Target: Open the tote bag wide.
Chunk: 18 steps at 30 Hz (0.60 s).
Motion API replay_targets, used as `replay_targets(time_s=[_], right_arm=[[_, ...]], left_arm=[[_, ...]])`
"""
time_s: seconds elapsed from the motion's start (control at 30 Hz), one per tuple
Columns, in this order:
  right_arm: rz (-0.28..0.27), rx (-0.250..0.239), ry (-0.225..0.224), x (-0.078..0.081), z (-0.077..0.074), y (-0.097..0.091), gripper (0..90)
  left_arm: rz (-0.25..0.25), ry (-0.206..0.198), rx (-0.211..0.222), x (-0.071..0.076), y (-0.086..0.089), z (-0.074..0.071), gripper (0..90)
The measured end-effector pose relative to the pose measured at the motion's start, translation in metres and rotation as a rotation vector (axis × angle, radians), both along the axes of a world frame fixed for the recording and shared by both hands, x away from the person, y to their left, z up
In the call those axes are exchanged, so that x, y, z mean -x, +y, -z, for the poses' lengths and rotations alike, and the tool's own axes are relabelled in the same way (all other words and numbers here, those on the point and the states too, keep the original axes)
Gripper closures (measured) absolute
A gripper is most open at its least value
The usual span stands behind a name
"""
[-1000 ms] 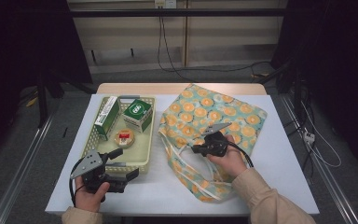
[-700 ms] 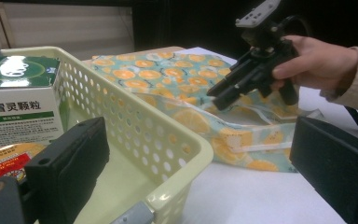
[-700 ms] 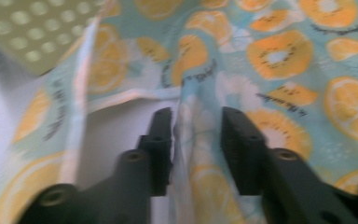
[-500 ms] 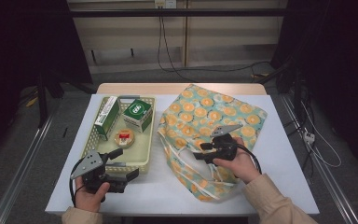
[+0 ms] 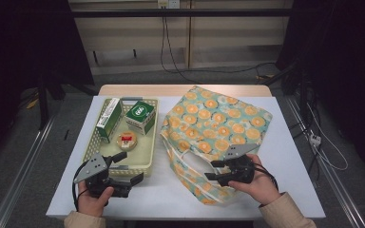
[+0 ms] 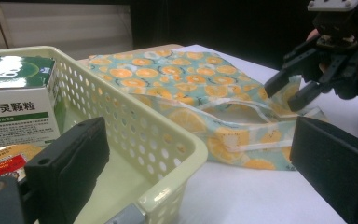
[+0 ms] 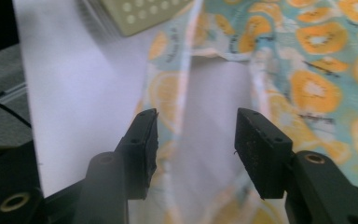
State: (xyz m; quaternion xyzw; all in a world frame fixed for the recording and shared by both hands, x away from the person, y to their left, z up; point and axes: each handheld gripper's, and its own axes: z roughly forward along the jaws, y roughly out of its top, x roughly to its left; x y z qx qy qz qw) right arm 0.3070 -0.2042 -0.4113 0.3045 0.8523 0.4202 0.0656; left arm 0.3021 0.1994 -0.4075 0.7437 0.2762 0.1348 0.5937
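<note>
Right gripper (image 5: 212, 170) hovers over the bag (image 5: 218, 123) handle loop (image 5: 186, 164), jaws half open after just releasing, nothing between them; the right gripper view shows bare pads with the loop and table under them. Left gripper (image 5: 130, 168) sits at the near edge of the basket (image 5: 153, 137), jaws wide, holding nothing. Bag lies flat on the white table (image 5: 290, 161), right of centre, mouth toward the person, just beside the basket. Basket holds a green-white box (image 5: 140, 117), a slimmer box (image 5: 108, 119) leaning on the left wall, and a round tin (image 5: 127, 140) in front of them.
</note>
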Motion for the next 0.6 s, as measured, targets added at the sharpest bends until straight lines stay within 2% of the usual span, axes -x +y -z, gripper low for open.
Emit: replay_targets(time_s=[0.07,0.13,0.27,0.4,0.47,0.5,0.6], right_arm=[[-0.018,-0.011,0.011,0.003,0.004,0.004,51.1],[-0.034,0.007,0.021,0.005,0.008,0.009,52.3],[-0.068,0.009,0.048,0.008,0.017,0.021,57.6],[-0.107,0.036,0.056,0.008,0.023,0.031,69.3],[-0.115,0.022,0.06,0.008,0.024,0.033,83.0],[-0.12,0.009,0.064,0.008,0.024,0.034,86.6],[-0.131,-0.008,0.07,0.008,0.024,0.037,89.1]], left_arm=[[0.002,0.001,0.006,0.002,0.001,-0.001,4.3],[0.0,0.002,0.014,0.002,0.004,-0.001,4.3],[-0.012,0.006,0.014,0.001,0.007,0.001,4.3],[-0.012,0.008,0.009,0.001,0.007,0.002,4.3],[-0.009,0.005,0.0,0.001,0.007,0.002,4.3],[-0.011,0.012,0.006,0.001,0.006,0.002,4.3],[-0.01,0.011,0.001,0.001,0.006,0.003,4.3]])
